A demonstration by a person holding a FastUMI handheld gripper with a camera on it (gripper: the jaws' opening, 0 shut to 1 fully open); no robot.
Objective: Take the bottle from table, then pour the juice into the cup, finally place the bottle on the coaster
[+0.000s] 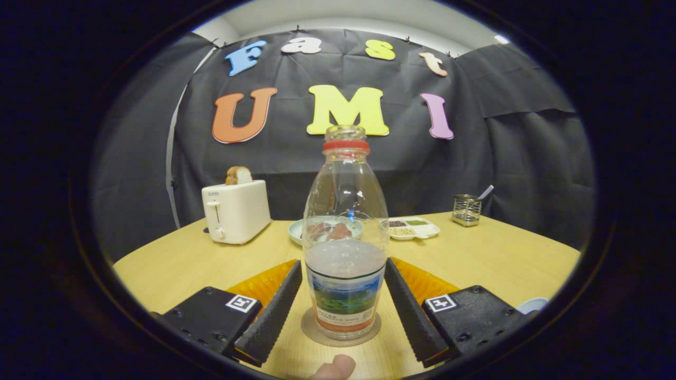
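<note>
- Right now my gripper (343, 295) has its two ribbed, wedge-shaped fingers spread wide, one on each side of the bottle (345, 243); I see a gap between each finger and the bottle's wall, so neither presses on it.
- That bottle is clear plastic with a round shoulder, an open mouth and a red ring at the neck. It stands upright on a flat round coaster (311, 327), between my fingers, with a little liquid left above its printed label.
- Past it, on the smooth pale wooden table (491, 258), I see a boxy cream toaster (236, 211) with a slice of bread sticking out, a round plate (297, 230) partly hidden by the bottle, a divided white tray (417, 228) and a small wire-mesh holder (467, 209).
- A fingertip (338, 367) shows just beneath the coaster.
</note>
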